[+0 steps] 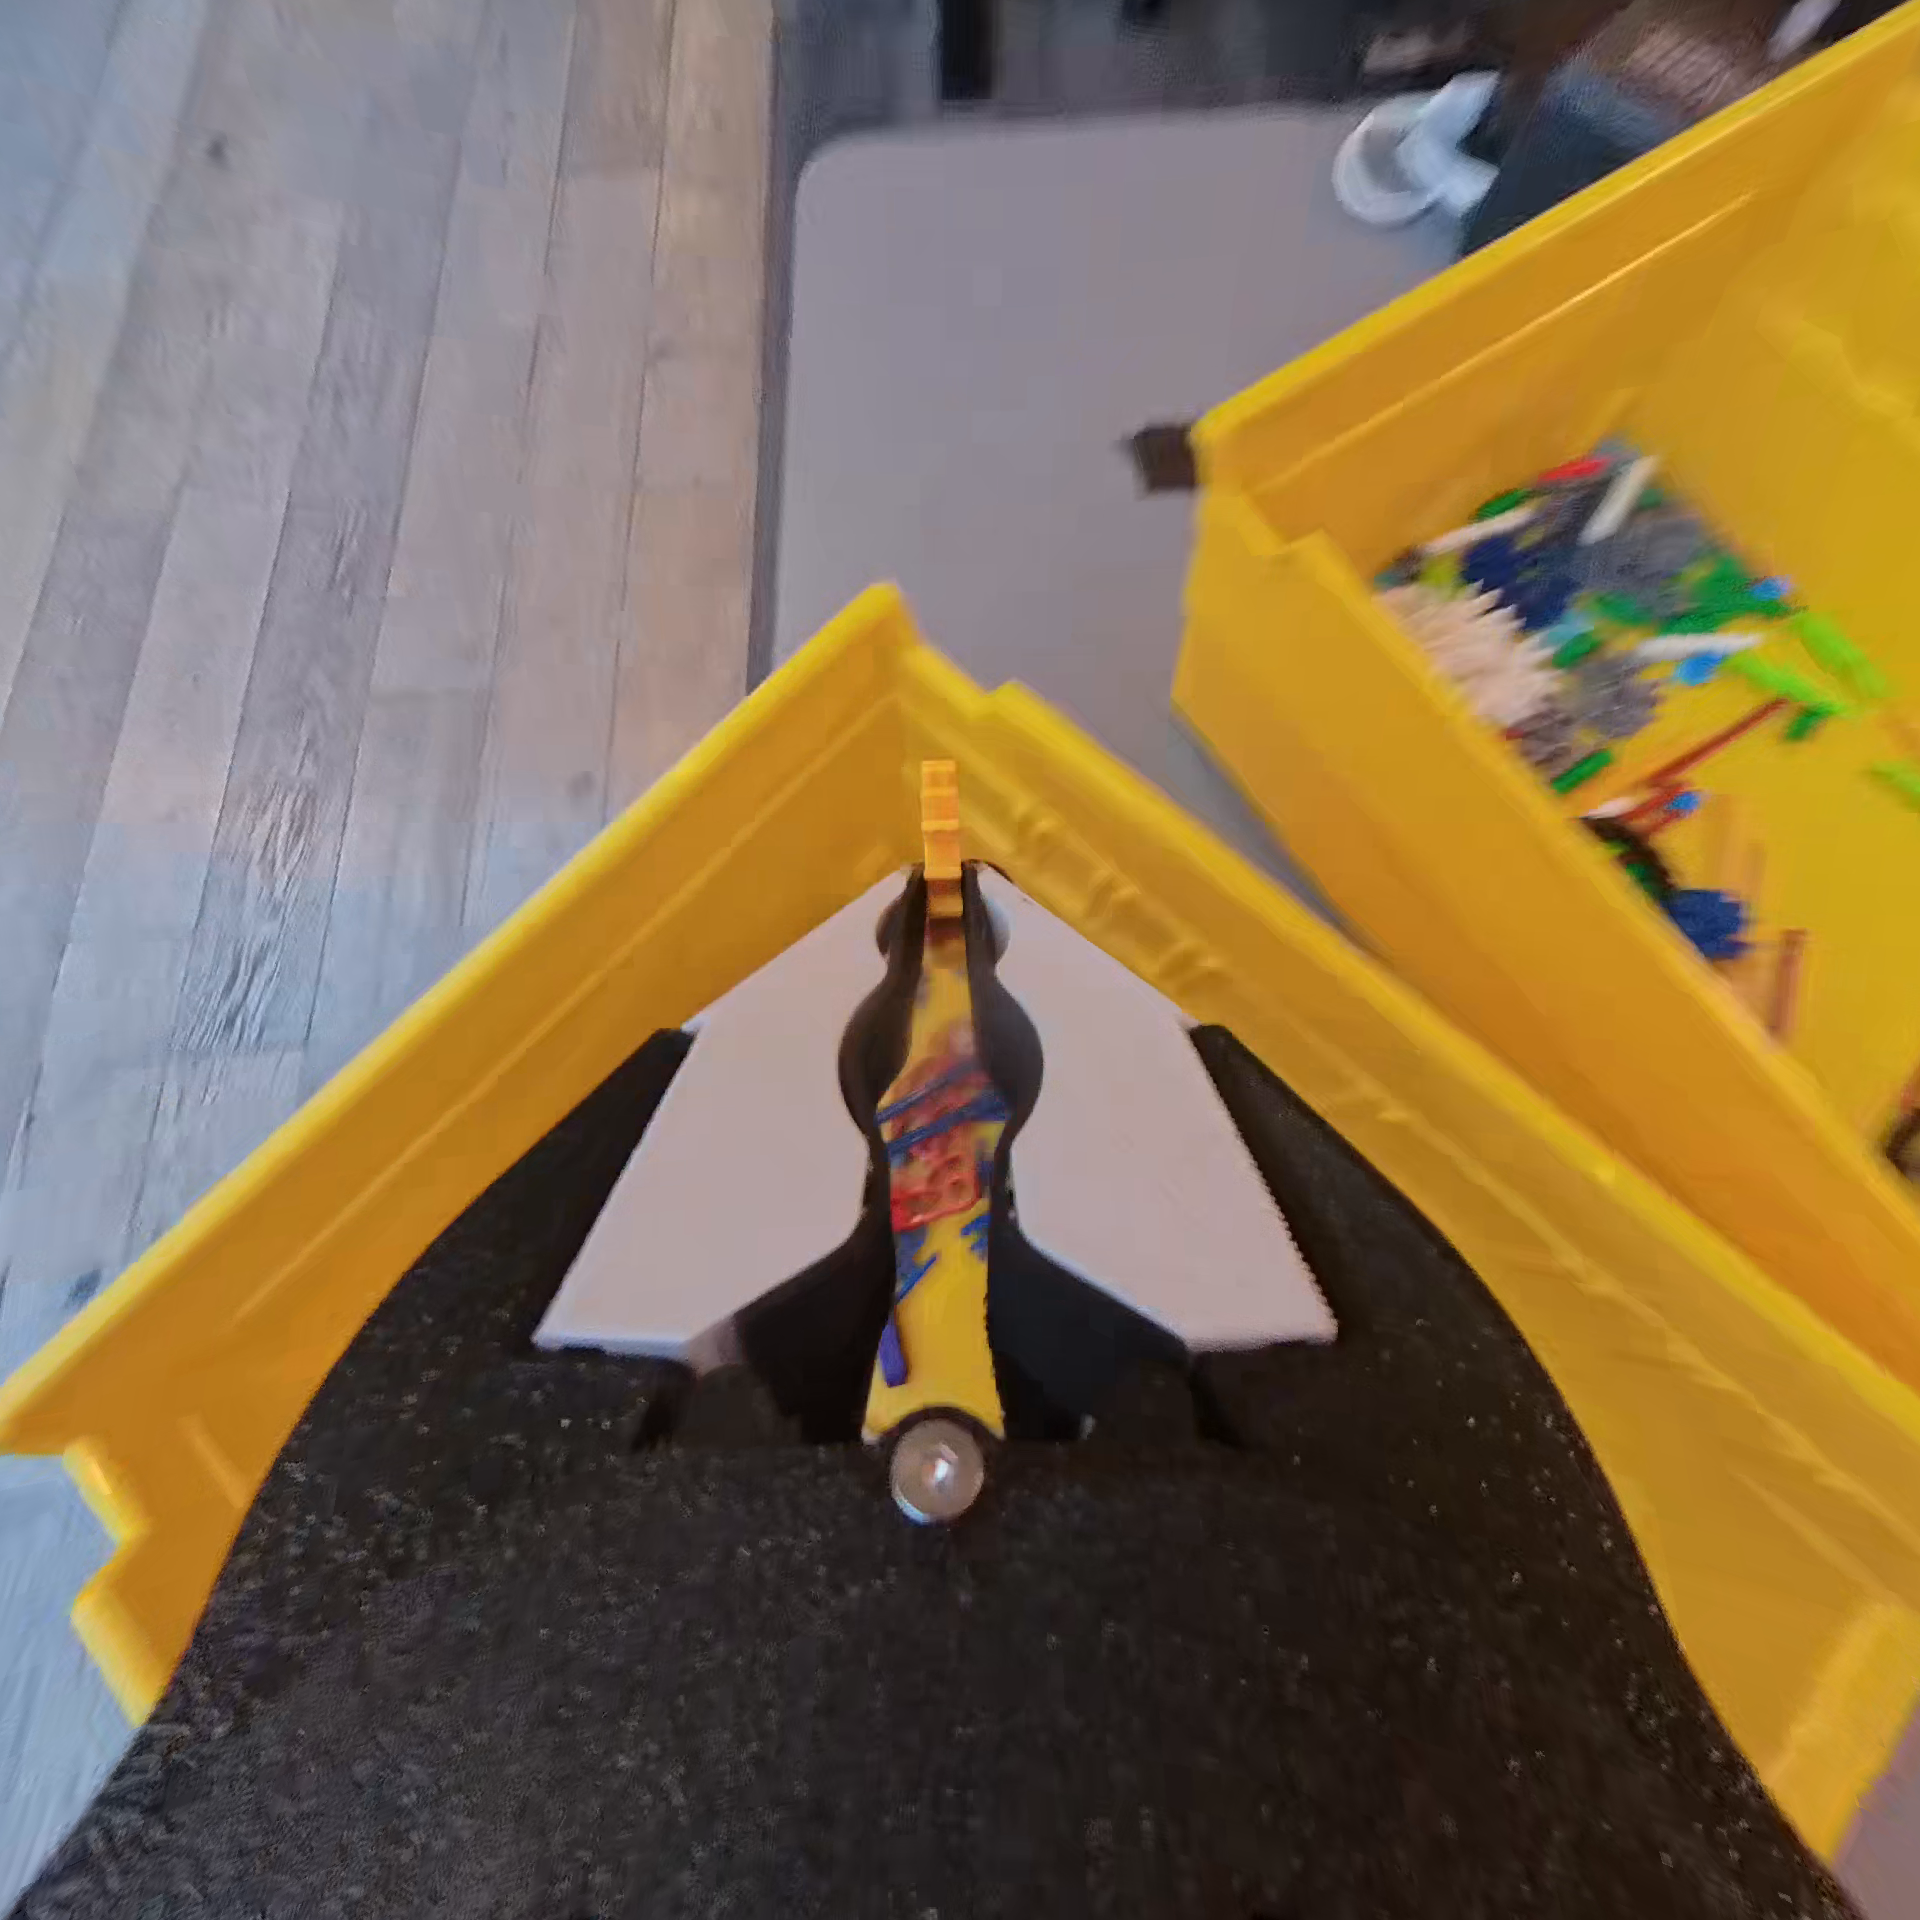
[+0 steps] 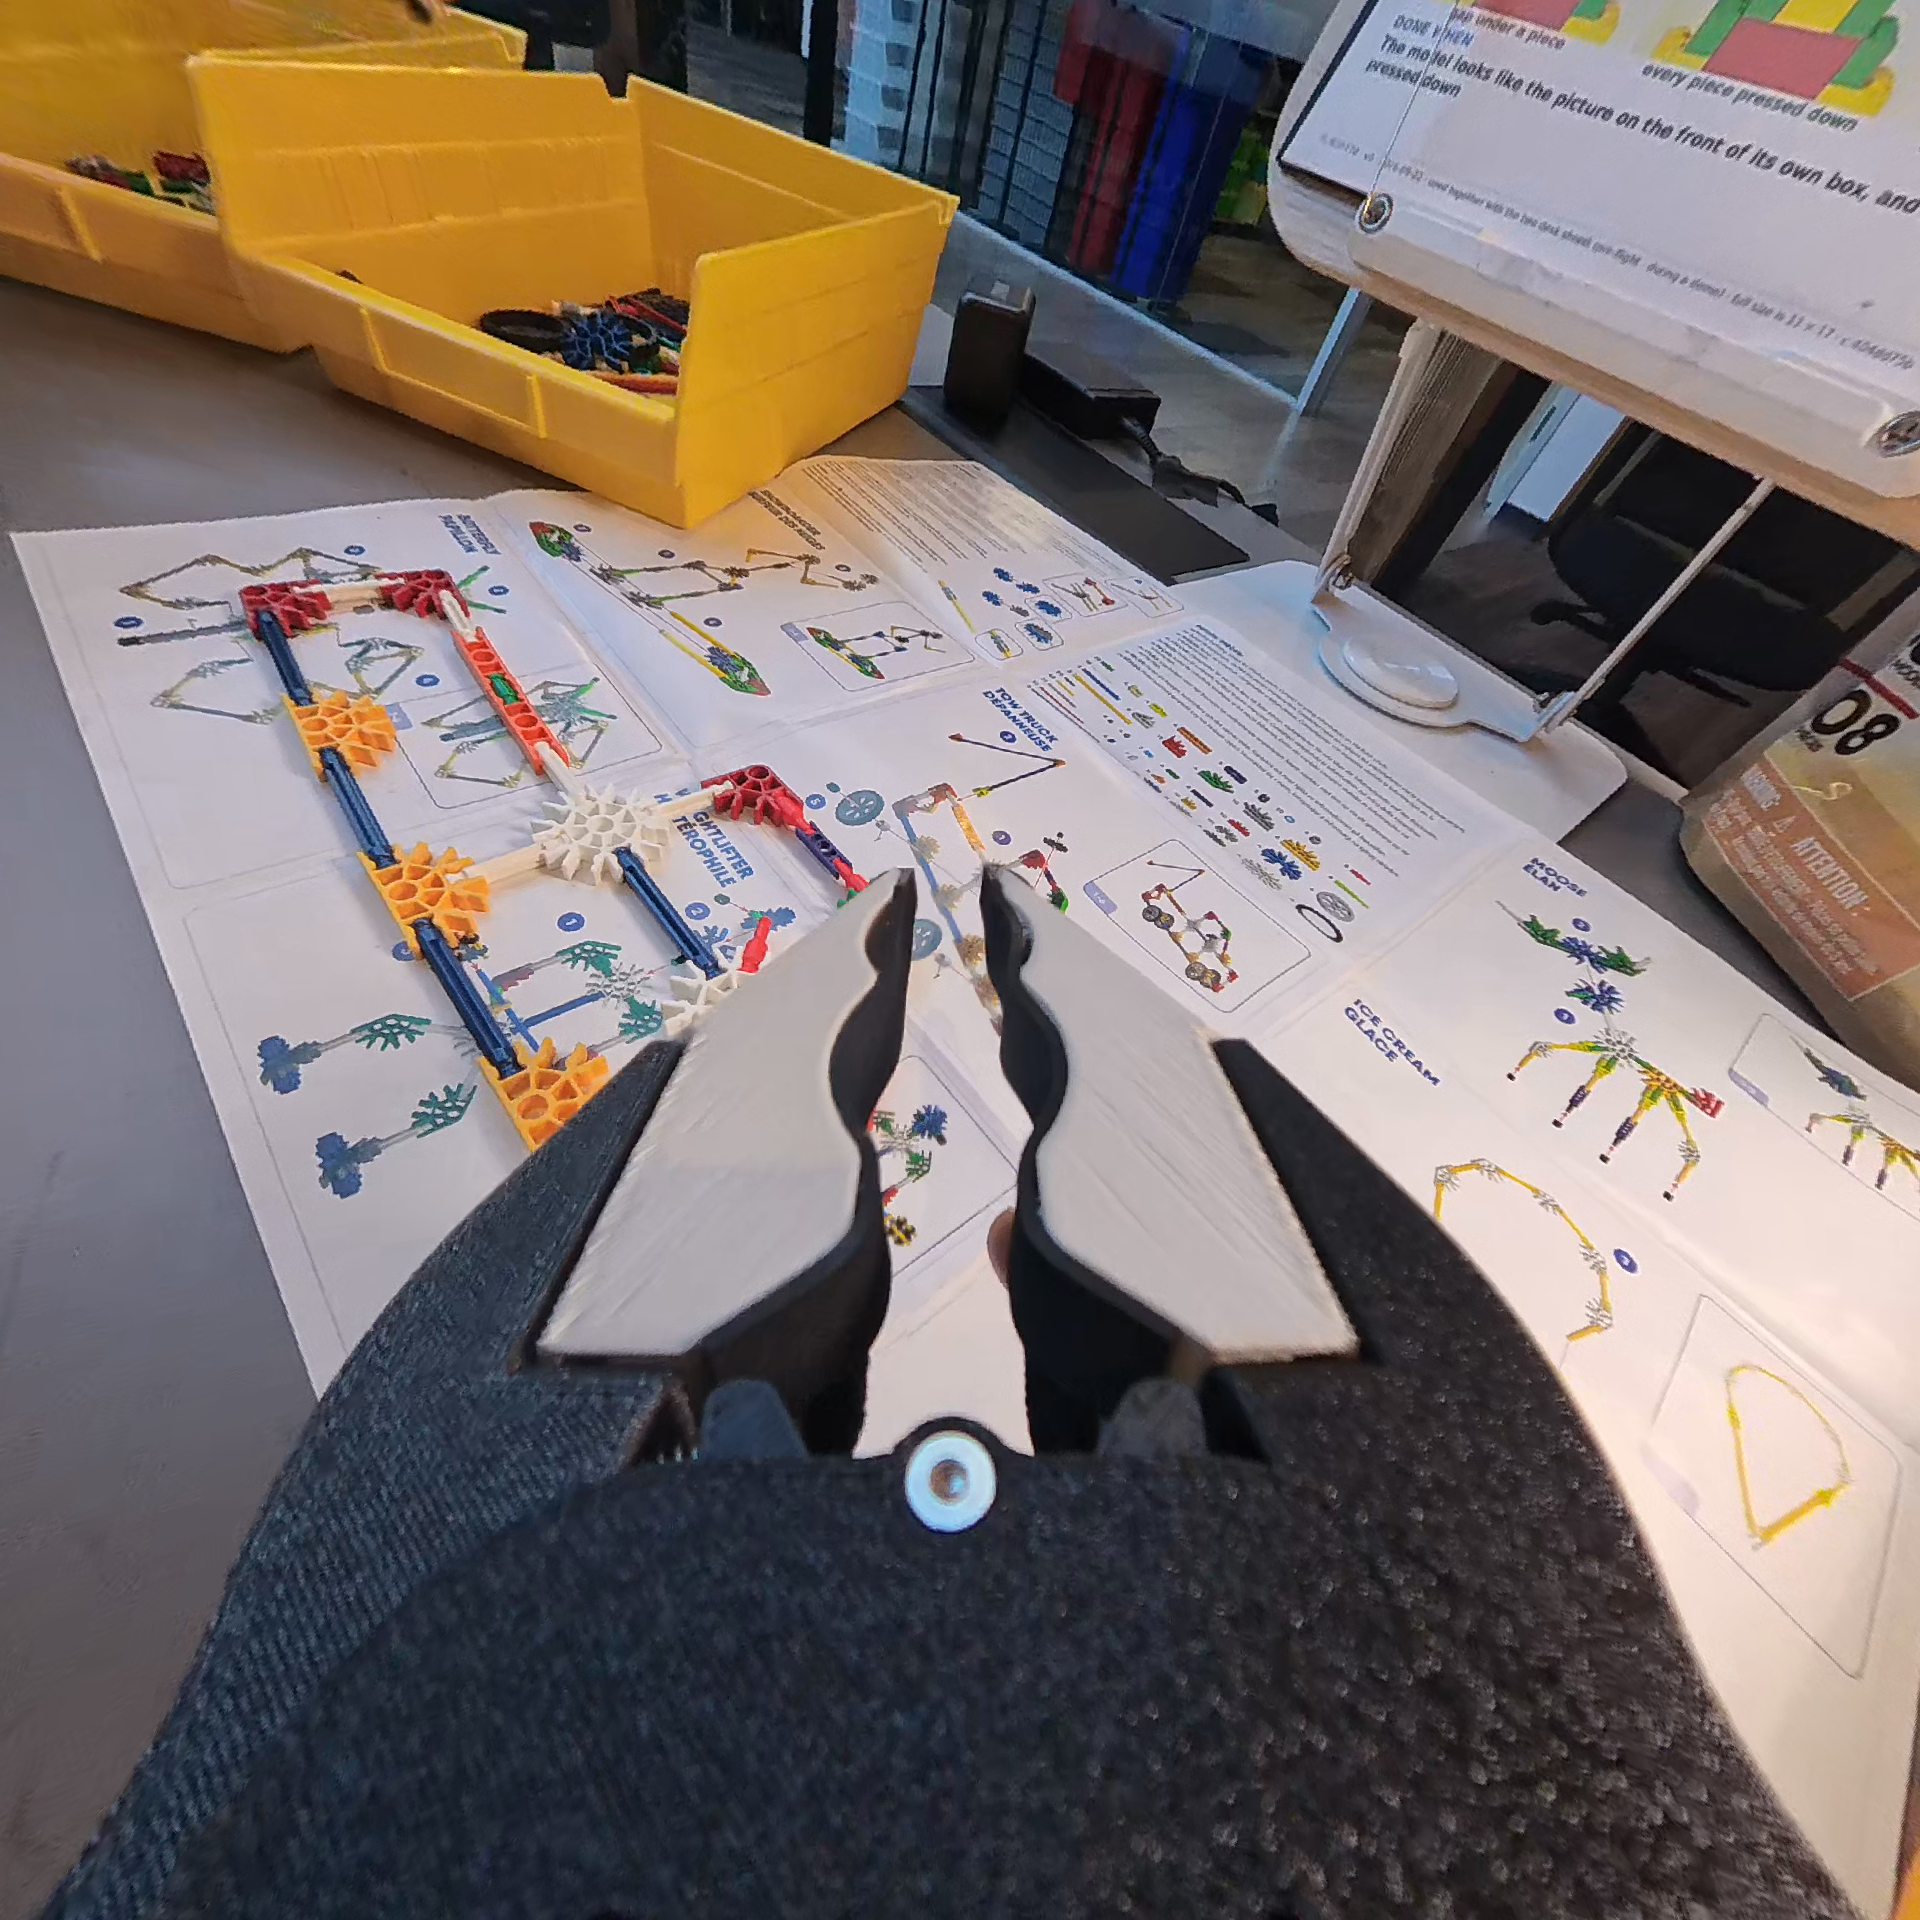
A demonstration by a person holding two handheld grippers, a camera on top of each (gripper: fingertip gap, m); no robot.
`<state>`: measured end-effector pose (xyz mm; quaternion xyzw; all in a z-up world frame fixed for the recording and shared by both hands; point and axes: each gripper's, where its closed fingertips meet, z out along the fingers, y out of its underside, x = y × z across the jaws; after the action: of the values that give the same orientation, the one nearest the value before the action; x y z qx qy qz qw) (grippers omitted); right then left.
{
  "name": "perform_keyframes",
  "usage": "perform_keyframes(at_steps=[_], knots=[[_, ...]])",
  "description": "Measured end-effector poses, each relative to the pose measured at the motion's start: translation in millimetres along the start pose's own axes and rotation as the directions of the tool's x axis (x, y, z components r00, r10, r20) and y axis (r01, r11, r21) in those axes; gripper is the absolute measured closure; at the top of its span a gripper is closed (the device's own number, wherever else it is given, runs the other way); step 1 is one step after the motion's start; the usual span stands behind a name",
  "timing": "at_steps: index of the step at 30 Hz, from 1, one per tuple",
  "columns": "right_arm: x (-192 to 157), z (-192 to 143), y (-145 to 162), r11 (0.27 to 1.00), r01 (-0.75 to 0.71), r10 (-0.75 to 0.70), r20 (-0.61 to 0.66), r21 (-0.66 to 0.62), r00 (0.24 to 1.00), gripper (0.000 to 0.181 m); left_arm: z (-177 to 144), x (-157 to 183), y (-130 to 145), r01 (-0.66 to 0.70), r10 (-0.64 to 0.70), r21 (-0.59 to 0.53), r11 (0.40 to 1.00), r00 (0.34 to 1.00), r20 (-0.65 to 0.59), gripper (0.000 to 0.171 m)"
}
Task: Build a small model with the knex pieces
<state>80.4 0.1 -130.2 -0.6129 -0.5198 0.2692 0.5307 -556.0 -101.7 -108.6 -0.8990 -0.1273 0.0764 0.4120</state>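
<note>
In the left wrist view my left gripper (image 1: 940, 883) is shut on a short yellow rod piece (image 1: 938, 821). The piece sticks out past the fingertips, at the inner corner of a yellow bin (image 1: 623, 862). Coloured pieces in that bin show between the fingers. In the right wrist view my right gripper (image 2: 948, 883) is open by a narrow gap with nothing between its pads. It hovers over a printed instruction sheet (image 2: 1247, 727). A flat model of blue rods with orange, white and red connectors (image 2: 426, 769) lies on the sheet, just left of the fingertips.
A second yellow bin (image 1: 1558, 416) with mixed coloured pieces (image 1: 1621, 623) stands right of the left gripper on a grey table (image 1: 987, 364). Two yellow bins (image 2: 582, 239) sit at the back left. A white stand with a sheet (image 2: 1610, 156) and a cardboard box (image 2: 1818, 862) are on the right. About 65 cm separates my left fingertips from my right.
</note>
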Motion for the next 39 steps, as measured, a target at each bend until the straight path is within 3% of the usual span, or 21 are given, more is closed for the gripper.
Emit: perform_keyframes(at_steps=[3, 6, 9, 13, 15, 17, 20, 23, 25, 28, 32, 39], knots=[[-3, -3, -13, 0.998, 0.007, -0.007, 0.008, 0.066, 1.000, 0.167, -47, 89, -39, -0.073, 0.121, 0.199, 0.977, 0.963, -0.241, 0.168], [-18, -6, -29, 0.988, 0.045, -0.053, 0.050, 0.150, 0.997, 0.161, -94, 209, -40, -0.113, 0.244, 0.267, 0.957, 0.810, -0.533, 0.168], [-45, -8, -36, 0.976, 0.109, -0.136, 0.137, 0.187, 0.981, 0.153, -133, 330, -13, -0.117, 0.279, 0.258, 0.959, 0.547, -0.789, 0.168], [-75, -4, -32, 0.961, 0.215, -0.250, 0.211, 0.173, 0.945, 0.136, -150, 461, 45, -0.165, 0.178, 0.145, 0.976, 0.206, -0.962, 0.168], [-85, -4, -31, 0.950, 0.257, -0.293, 0.226, 0.175, 0.929, 0.132, -148, 509, 71, -0.211, 0.083, 0.063, 0.975, 0.085, -0.993, 0.168], [-90, -4, -29, 0.942, 0.288, -0.323, 0.237, 0.171, 0.916, 0.132, -142, 543, 90, -0.263, 0.037, 0.030, 0.964, 0.022, -0.999, 0.168], [-92, -6, -22, 0.936, 0.319, -0.347, 0.251, 0.147, 0.904, 0.133, -135, 574, 99, -0.273, -0.005, 0.001, 0.962, -0.021, -1.000, 0.168], [-92, -6, -20, 0.941, 0.308, -0.335, 0.262, 0.140, 0.905, 0.138, -129, 588, 106, -0.251, -0.025, -0.019, 0.968, -0.019, -1.000, 0.168], [-91, -6, -21, 0.949, 0.281, -0.311, 0.269, 0.143, 0.912, 0.140, -130, 590, 107, -0.212, -0.057, -0.050, 0.976, -0.026, -0.998, 0.168], [-91, -6, -21, 0.964, 0.217, -0.255, 0.308, 0.151, 0.917, 0.157, -132, 591, 116, -0.202, -0.072, -0.063, 0.977, -0.040, -0.997, 0.168], [-96, -8, -22, 0.981, 0.118, -0.168, 0.381, 0.152, 0.909, 0.162, -136, 589, 119, -0.189, -0.089, -0.074, 0.979, -0.072, -0.993, 0.168], [-98, -15, -30, 0.985, -0.028, -0.055, 0.465, 0.168, 0.884, 0.174, -145, 586, 113, -0.150, 0.006, 0.024, 0.988, -0.115, -0.993, 0.168]])
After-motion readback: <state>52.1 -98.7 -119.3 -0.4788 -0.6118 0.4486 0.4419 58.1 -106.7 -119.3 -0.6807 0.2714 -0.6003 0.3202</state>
